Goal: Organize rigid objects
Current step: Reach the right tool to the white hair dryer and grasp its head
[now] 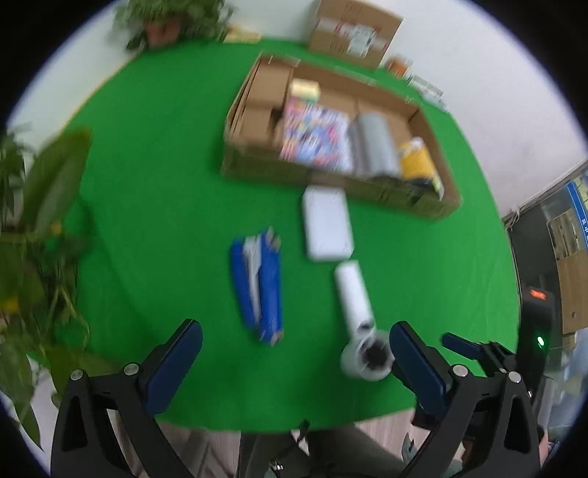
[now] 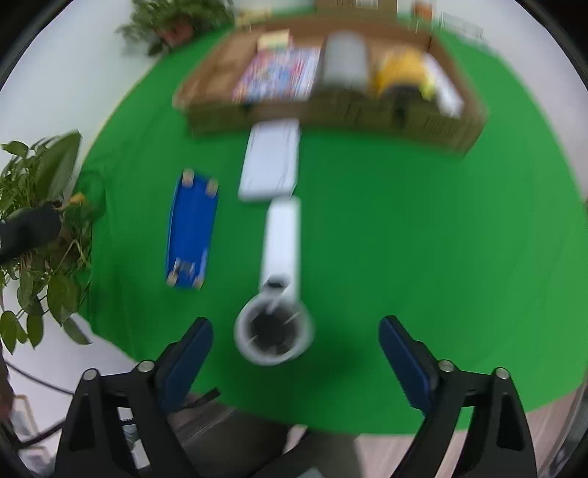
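Observation:
On the green table a white hair dryer (image 1: 358, 320) lies with its round nozzle toward me; it also shows in the right wrist view (image 2: 279, 272). A flat white box (image 1: 327, 228) (image 2: 271, 165) lies just beyond it. A blue toy skateboard (image 1: 259, 283) (image 2: 192, 228) lies to the left. A shallow cardboard box (image 1: 257, 161) (image 2: 367, 110) at the back holds a colourful book, a grey item and a yellow item. My left gripper (image 1: 296, 349) is open and empty, above the near table edge. My right gripper (image 2: 296, 343) is open and empty, with the dryer's nozzle between its fingers.
Leafy plants (image 1: 33, 228) (image 2: 40, 206) stand at the table's left edge, another potted plant (image 1: 165, 22) at the back left. A closed cardboard carton (image 1: 352, 33) stands behind the open box. The right gripper's finger (image 1: 463, 345) shows at right in the left wrist view.

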The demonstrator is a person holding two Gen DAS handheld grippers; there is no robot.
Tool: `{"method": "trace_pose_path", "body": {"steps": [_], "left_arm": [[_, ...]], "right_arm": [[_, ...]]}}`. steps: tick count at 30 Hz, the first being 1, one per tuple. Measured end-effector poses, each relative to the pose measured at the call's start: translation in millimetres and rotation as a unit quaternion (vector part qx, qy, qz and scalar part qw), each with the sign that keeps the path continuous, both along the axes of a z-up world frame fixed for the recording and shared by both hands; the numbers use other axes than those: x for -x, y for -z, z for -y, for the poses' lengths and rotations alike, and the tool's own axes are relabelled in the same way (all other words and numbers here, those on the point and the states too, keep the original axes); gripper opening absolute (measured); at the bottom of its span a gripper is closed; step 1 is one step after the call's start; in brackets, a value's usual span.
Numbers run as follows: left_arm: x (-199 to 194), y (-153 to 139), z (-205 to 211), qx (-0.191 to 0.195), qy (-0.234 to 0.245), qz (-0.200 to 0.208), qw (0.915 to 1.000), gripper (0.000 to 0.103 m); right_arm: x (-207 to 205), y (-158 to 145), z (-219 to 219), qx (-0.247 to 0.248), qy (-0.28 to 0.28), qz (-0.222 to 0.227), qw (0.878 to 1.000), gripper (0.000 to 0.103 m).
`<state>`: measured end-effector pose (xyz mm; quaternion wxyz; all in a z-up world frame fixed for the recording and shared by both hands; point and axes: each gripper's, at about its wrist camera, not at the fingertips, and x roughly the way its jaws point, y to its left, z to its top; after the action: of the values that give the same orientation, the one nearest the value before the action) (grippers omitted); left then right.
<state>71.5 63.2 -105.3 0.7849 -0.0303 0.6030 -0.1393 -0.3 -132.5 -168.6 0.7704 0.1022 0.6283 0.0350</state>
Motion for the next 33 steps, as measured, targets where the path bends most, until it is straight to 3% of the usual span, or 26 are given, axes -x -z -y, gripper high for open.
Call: {"method": "trace_pose_path", "body": {"steps": [4,6,7,8,10,15,18,20,21,22,24,26,30,33], "left_arm": [[10,20,-25,0.007,-0.01,-0.039,0.9992,0.101],[12,24,-33,0.009,-0.012,-0.046,0.9988,0.101],[12,24,-36,0.01,-0.012,-0.047,0.9988,0.101],[11,25,-38,0.01,-0.012,-0.047,0.9988,0.101],[9,25,-41,0.009,-0.009,-0.049,0.9987,0.101],[3,26,-42,0.007,-0.001,-0.049,0.9988,0.101],[0,27,-35,0.01,0.008,-0.052,0.9986,0.101],[-1,29,-29,0.01,0.017,-0.055,0.9983,0.101],[-2,30,-24,0.01,0.023,-0.056,0.9981,0.101],[-2,31,-19,0.009,0.028,-0.058,0.9979,0.101],[-4,34,-8,0.006,0.039,-0.061,0.9974,0.101],[-8,38,4,0.004,0.048,-0.065,0.9967,0.101],[-21,49,35,0.0,0.066,-0.078,0.9947,0.101],[-33,61,61,-0.001,0.072,-0.09,0.9933,0.101]], "right_arm": [[0,33,-35,0.013,-0.01,-0.014,1.0,0.091],[-1,42,-42,0.026,-0.012,-0.018,0.999,0.085],[-2,49,-46,0.033,-0.014,-0.026,0.999,0.067],[-3,54,-47,0.047,-0.014,-0.037,0.998,0.057],[-5,59,-41,0.047,-0.003,-0.045,0.998,0.055],[4,63,-18,-0.032,0.051,-0.05,0.997,0.055],[13,71,11,-0.12,0.107,-0.058,0.985,0.055],[17,74,30,-0.14,0.133,-0.056,0.98,0.056],[17,74,43,-0.136,0.15,-0.053,0.978,0.062],[20,75,57,-0.119,0.17,-0.052,0.977,0.076],[25,71,79,-0.08,0.201,-0.047,0.975,0.079],[28,64,99,-0.072,0.218,-0.032,0.973,0.08],[34,52,106,-0.05,0.18,0.0,0.982,0.088],[39,44,82,-0.031,0.093,0.044,0.994,0.09]]}}
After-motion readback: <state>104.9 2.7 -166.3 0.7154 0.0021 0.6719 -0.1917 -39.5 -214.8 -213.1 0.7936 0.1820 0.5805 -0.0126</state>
